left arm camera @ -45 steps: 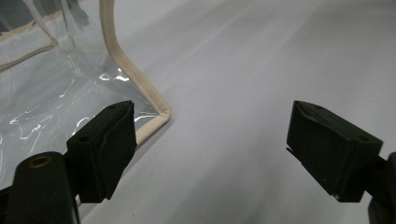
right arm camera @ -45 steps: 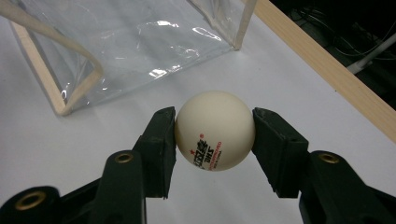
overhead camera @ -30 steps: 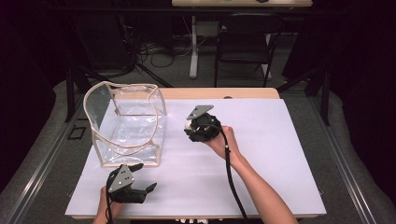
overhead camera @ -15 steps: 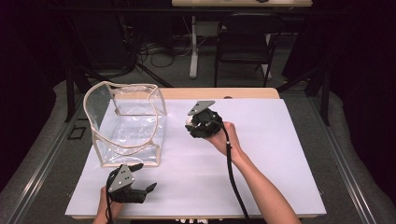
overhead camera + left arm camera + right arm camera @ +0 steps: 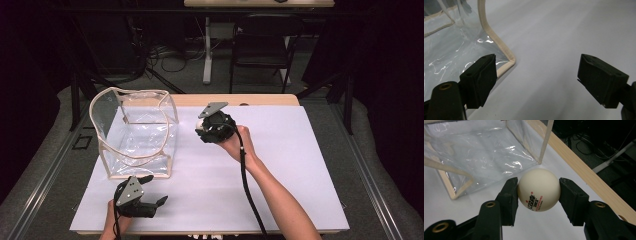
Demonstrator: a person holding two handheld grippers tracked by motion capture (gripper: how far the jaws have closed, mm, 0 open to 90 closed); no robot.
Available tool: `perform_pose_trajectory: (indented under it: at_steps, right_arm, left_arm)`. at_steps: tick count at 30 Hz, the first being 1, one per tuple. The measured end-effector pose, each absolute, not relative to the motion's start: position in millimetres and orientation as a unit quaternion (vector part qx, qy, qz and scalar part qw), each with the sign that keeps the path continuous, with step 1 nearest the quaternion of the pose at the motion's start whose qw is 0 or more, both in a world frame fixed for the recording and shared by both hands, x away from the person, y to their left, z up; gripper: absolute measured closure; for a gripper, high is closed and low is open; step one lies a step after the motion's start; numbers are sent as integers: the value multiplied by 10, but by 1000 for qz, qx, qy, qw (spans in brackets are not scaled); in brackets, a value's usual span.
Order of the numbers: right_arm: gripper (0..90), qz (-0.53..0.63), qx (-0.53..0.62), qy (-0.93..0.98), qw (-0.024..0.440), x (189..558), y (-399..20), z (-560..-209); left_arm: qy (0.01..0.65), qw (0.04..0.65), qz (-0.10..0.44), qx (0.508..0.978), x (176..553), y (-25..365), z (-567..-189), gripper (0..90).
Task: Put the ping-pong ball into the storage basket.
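A cream table-tennis ball [image 5: 539, 189] with red print sits clamped between the two jaws of my right gripper [image 5: 539, 195], which is shut on it. In the high view that gripper [image 5: 202, 125] hangs above the white sheet, just right of the clear plastic bag [image 5: 135, 132] with beige trim, and the ball [image 5: 200, 123] peeks out at its tip. The bag [image 5: 481, 152] stands open-topped ahead of the ball. My left gripper [image 5: 152, 191] rests near the table's front edge, open and empty. Its jaws point at the bag's near corner [image 5: 510, 61].
The white sheet [image 5: 280, 165] covers most of the wooden table [image 5: 260, 100]. A dark chair [image 5: 262, 45], cables and a table leg stand on the floor beyond the far edge. A cable trails from the right gripper along the forearm.
My right gripper with the ball has risen a little and drifted slightly toward the bag. The left gripper has stayed put.
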State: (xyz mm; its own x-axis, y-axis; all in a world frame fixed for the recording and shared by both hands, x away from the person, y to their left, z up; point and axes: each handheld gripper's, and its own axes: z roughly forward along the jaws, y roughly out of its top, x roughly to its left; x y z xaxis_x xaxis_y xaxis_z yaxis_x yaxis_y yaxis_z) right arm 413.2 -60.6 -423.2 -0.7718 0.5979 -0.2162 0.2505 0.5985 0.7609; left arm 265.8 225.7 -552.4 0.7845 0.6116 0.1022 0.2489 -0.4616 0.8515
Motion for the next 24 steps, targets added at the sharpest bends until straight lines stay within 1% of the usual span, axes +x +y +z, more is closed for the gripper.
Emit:
perform_pose_trajectory:
  at_steps: [24]
  right_arm:
    - [506,381,242,861,236,4192,-544,-4057]
  left_arm:
    - [258,450,202,831,2653,2259,-5524,163]
